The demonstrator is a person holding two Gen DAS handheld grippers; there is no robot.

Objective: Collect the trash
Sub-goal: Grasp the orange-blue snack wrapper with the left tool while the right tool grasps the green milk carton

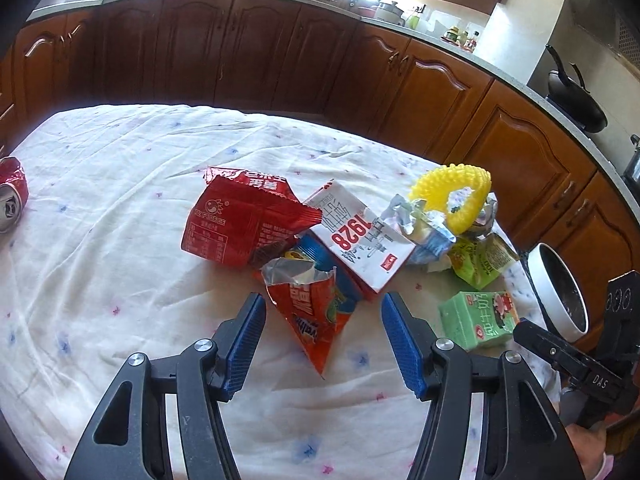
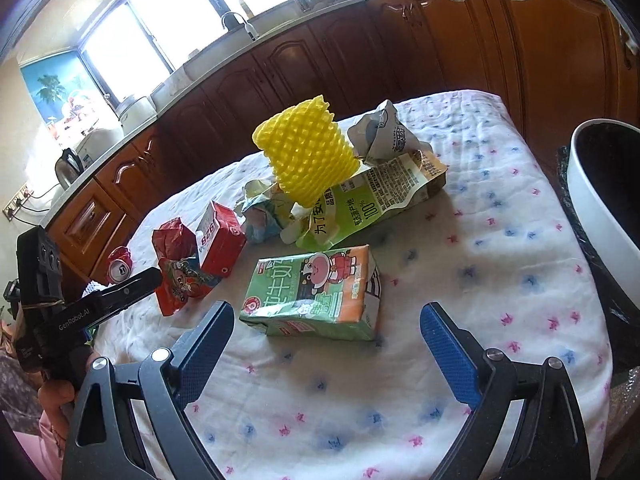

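A wrinkled white floral cloth (image 2: 500, 216) covers the surface, bearing a green milk carton (image 2: 316, 292), red snack bags (image 1: 240, 216), a crushed can (image 1: 10, 200) and crumpled wrappers (image 2: 380, 130).

Dark wooden cabinets (image 1: 256, 48) run under a pale countertop (image 2: 224, 60); bright windows (image 2: 156, 20) glare above a table's white star-print cloth (image 1: 120, 200).

Litter heap mid-surface: snack bag (image 1: 244, 218) beside milk carton (image 1: 360, 240), foam net (image 2: 308, 152) atop wrappers. Drink box (image 2: 316, 292) apart, nearer bin (image 2: 600, 208) off surface's right edge. Can (image 1: 12, 196) near left edge.
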